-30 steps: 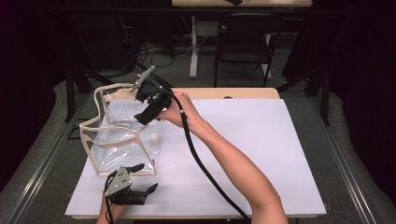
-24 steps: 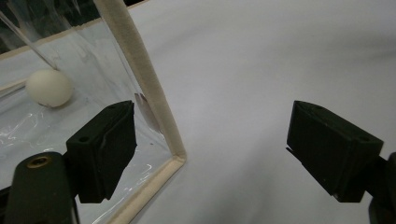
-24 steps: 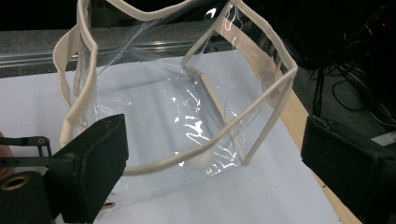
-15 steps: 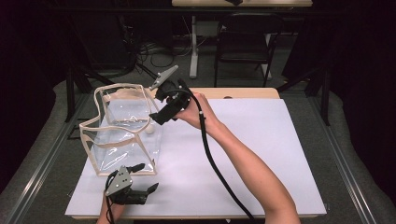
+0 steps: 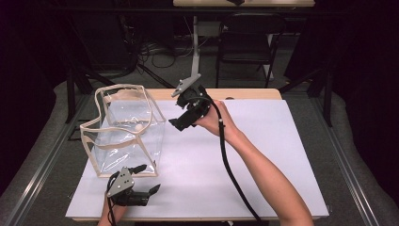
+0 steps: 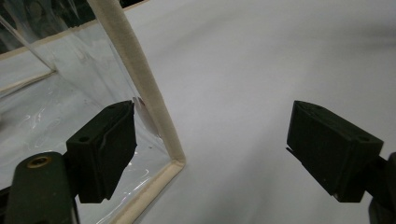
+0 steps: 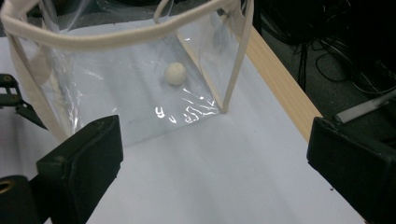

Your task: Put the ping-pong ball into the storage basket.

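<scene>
A: Clear plastic bag [image 5: 126, 132] is flanked at its near corner by the left gripper [image 5: 143, 179], jaws wide, nothing held.
B: Small ball [image 7: 175, 73] is seen inside on the bottom. Right gripper [image 5: 175, 123], just opened wide and empty, is held beside the rim [image 7: 107, 39]; the bag could be snagged and tipped.

Clear bag [image 5: 126, 136] — cream trim; cream ball [image 7: 175, 73] — white table [image 5: 263, 155]
</scene>
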